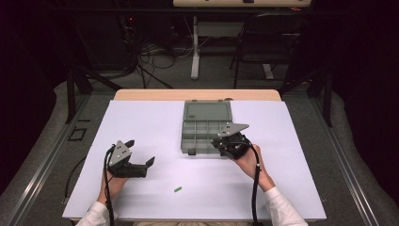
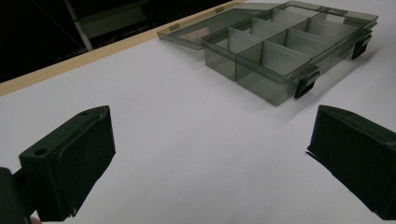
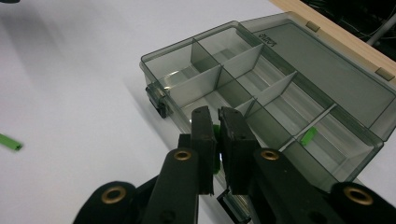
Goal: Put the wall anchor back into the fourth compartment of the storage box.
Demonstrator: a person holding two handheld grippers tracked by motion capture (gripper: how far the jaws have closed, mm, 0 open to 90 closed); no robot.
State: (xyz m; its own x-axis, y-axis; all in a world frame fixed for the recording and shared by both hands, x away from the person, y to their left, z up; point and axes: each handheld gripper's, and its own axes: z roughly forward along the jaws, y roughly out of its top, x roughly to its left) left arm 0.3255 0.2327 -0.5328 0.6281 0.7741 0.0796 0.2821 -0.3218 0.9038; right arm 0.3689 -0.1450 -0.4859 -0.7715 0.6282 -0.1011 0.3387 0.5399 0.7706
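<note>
In the high view, a white tabletop (image 1: 155, 122) is seen with a translucent grey compartment box (image 1: 205, 134) lying near its far middle, its lid (image 1: 207, 111) folded back flat toward the far edge. The left hand-held gripper (image 1: 141, 152) is held low over the tabletop at the near left, well apart from the box, its jaws spread wide. The right hand-held gripper (image 1: 219, 142) is held at the box's near right corner, over the compartments. A small green piece (image 1: 177, 189) lies alone on the tabletop between the two forearms, near the front edge.

In the left gripper view, the left hand-held gripper (image 2: 210, 154) is shown with its two black jaws far apart and nothing between them but bare white tabletop (image 2: 154, 116). The compartment box (image 2: 285, 46) is seen farther off at the upper right, with its dividers and two dark latches on the near wall.

In the right gripper view, the right hand-held gripper (image 3: 217, 137) is shown with its jaws brought nearly together over the near wall of the compartment box (image 3: 187, 74), and a small green piece (image 3: 215, 131) is pinched between them. A second green piece (image 3: 308, 136) lies in a compartment at the right end of the box. A third green piece (image 3: 10, 142) lies on the tabletop at the far left of this view.
</note>
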